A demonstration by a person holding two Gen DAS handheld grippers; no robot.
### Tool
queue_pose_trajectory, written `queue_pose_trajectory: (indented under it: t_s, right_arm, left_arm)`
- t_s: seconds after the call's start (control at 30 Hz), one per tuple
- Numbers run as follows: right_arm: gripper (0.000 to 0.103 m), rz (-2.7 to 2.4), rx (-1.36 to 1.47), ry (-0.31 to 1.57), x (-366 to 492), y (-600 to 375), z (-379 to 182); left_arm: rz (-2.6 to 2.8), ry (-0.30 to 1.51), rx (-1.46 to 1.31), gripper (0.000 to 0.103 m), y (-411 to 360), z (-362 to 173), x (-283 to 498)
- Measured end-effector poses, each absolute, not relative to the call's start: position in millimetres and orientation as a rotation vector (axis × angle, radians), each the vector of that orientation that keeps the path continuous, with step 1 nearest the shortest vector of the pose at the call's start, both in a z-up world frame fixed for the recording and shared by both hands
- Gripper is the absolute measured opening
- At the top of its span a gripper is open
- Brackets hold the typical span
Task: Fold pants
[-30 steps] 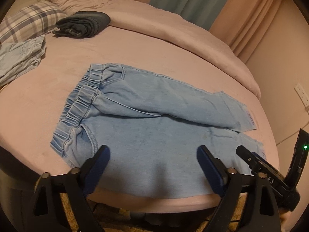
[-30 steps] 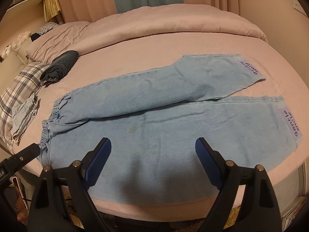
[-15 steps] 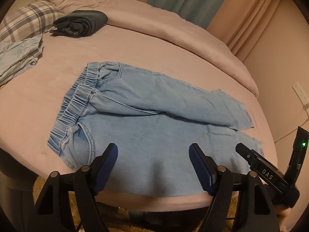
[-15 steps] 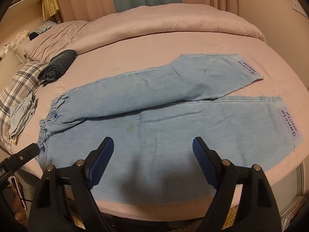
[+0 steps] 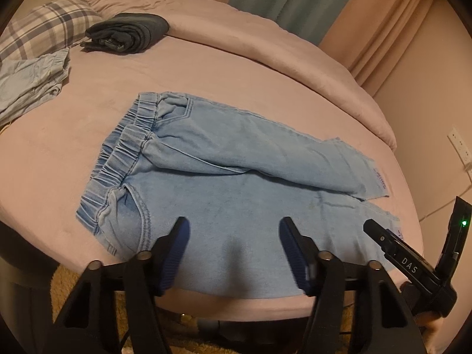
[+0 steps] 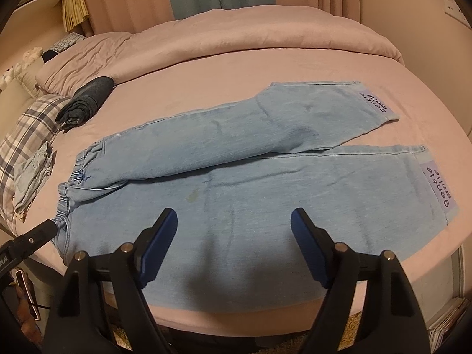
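Observation:
Light blue denim pants lie flat on the pink bed, elastic waistband to the left, leg hems to the right; they also show in the right wrist view. The far leg lies slanted, partly over the near leg. Purple labels mark the hems. My left gripper is open and empty above the near edge by the waist end. My right gripper is open and empty above the near leg's middle. The right gripper's body shows in the left wrist view.
A folded dark garment and a crumpled light blue garment lie at the far left near a plaid pillow. A rolled pink duvet runs along the back. The bed's front edge is just below the grippers.
Both grippers have narrowed their opening a little and moved slightly forward over the near edge of the pants. The pants have not moved.

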State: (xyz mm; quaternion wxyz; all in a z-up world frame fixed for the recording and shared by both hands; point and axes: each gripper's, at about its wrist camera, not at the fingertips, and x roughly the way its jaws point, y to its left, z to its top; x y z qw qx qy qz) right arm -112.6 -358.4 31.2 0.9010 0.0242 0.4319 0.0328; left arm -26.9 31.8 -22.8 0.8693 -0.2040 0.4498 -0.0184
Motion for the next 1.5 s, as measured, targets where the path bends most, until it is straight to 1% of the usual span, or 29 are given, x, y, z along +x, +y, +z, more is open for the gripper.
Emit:
queue_pose_trajectory:
  t_s: [0.23, 0.37, 0.47, 0.67, 0.97, 1.2, 1.4, 1.5]
  right_arm:
    - [0.078, 0.082, 0.05, 0.906, -114, -357, 39]
    - [0.077, 0.09, 0.044, 0.908, -118, -355, 42]
    - [0.074, 0.089, 0.043, 0.904, -121, -356, 44]
    - [0.074, 0.078, 0.044, 0.88, -130, -360, 50]
    - [0.074, 0.026, 0.061, 0.865, -133, -378, 47]
    - [0.073, -0.058, 0.104, 0.913, -126, -405, 35]
    - [0.074, -0.1, 0.109, 0.939, -115, -413, 33]
    - [0.074, -0.107, 0.088, 0.935, -107, -413, 31]
  left_arm:
    - [-0.031, 0.925, -0.448, 0.063, 30, -19, -28]
    - [-0.053, 0.926, -0.456, 0.057, 24, -17, -31]
    - [-0.065, 0.922, -0.45, 0.057, 18, -14, -36]
    - [-0.085, 0.911, -0.457, 0.057, 18, -10, -43]
    - [-0.014, 0.934, -0.491, 0.057, 42, -25, -36]
    - [0.053, 0.971, -0.523, 0.057, 66, -42, -24]
    - [0.066, 0.983, -0.477, 0.057, 67, -46, -15]
    - [0.093, 0.986, -0.436, 0.061, 72, -51, -9]
